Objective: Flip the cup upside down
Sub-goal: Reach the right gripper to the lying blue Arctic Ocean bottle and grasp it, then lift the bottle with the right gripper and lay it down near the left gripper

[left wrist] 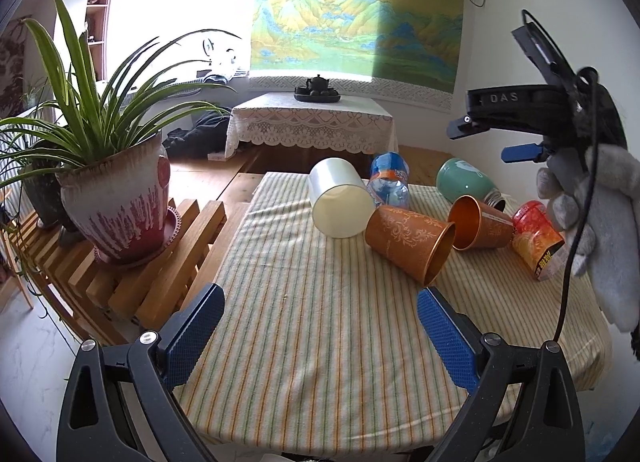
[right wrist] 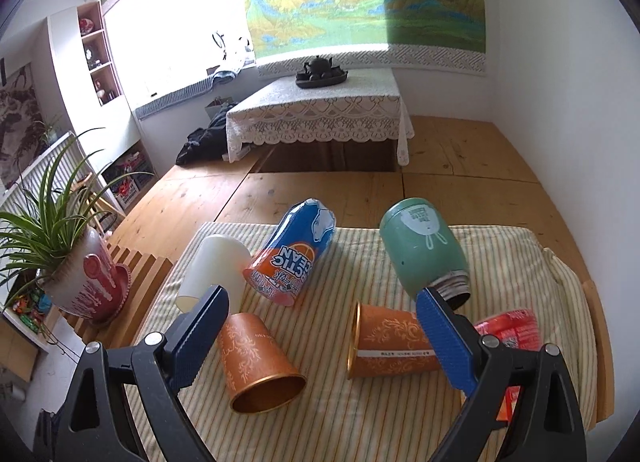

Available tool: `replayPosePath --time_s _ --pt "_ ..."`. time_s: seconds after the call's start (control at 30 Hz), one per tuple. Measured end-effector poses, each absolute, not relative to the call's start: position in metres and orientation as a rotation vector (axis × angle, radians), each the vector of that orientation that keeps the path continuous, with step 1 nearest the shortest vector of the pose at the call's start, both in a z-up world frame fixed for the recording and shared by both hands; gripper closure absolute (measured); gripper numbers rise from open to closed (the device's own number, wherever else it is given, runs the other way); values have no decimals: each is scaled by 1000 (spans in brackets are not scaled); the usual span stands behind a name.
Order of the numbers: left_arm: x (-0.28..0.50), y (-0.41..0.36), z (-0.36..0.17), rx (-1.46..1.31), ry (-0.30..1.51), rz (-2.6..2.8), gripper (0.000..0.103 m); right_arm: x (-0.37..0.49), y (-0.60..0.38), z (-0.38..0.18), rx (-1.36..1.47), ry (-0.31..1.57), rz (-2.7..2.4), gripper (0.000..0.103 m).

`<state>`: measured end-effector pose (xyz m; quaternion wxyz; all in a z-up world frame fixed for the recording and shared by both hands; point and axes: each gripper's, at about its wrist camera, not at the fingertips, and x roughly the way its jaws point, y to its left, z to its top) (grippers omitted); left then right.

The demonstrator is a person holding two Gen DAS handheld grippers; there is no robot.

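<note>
Two orange patterned cups lie on their sides on the striped cloth: the nearer cup [left wrist: 408, 244] [right wrist: 258, 366] with its mouth toward me, the other orange cup [left wrist: 480, 221] [right wrist: 394, 342] beside it. A white cup [left wrist: 340, 197] [right wrist: 214, 274] also lies on its side at the left. My left gripper [left wrist: 320, 326] hovers open over bare cloth, short of the cups. My right gripper [right wrist: 322, 326] is open above the two orange cups, holding nothing; it appears in the left wrist view [left wrist: 516, 141], held by a gloved hand [left wrist: 596, 221].
A crushed blue bottle [right wrist: 296, 250], a green jar [right wrist: 422, 250] and a red snack tub [left wrist: 536, 238] lie among the cups. A potted plant [left wrist: 120, 201] stands on a slatted wooden stand [left wrist: 152, 286] at the left. A lace-covered low table [right wrist: 320, 113] sits beyond.
</note>
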<state>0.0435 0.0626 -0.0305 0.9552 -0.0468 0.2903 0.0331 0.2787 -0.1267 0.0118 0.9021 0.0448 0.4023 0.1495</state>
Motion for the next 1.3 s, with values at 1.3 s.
replayPosePath --time_s 1.3 --pt "60 143 -54 -168 596 208 4 465 -70 -94 348 1357 222 42"
